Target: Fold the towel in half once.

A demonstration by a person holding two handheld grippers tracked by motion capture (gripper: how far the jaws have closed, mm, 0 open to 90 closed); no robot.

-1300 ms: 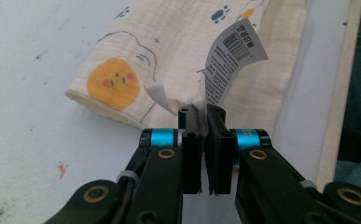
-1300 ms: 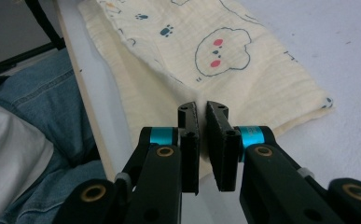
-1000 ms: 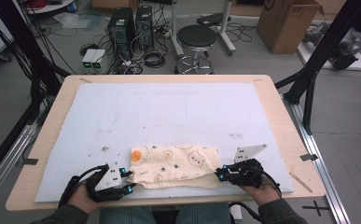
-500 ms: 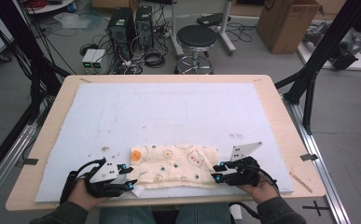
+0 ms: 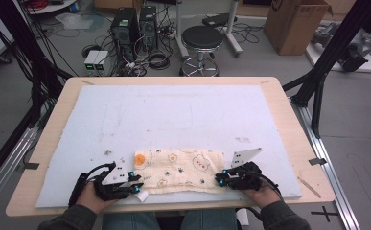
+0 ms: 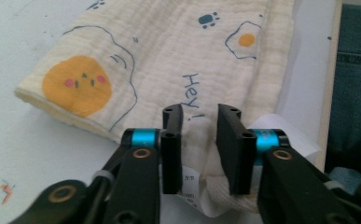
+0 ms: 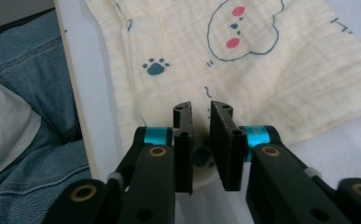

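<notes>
Printed cloth at the table's near edge, a gripper at each end

The cloth (image 5: 179, 168) lies flat on the white mat (image 5: 173, 115). Left gripper (image 5: 136, 186) and right gripper (image 5: 220, 178) straddle its near corners, jaws slightly parted, not clamped; a white label (image 6: 285, 140) sits by the left one.

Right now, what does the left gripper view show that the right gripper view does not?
Left gripper view: an orange round face print, the word "Hey!", a fried-egg print and a white label between the jaws. Right gripper view: a bear face with pink cheeks and the cloth's far side edge. Both: the cream cloth, a paw print, blue jeans, and slightly parted jaws straddling a cloth edge.
</notes>
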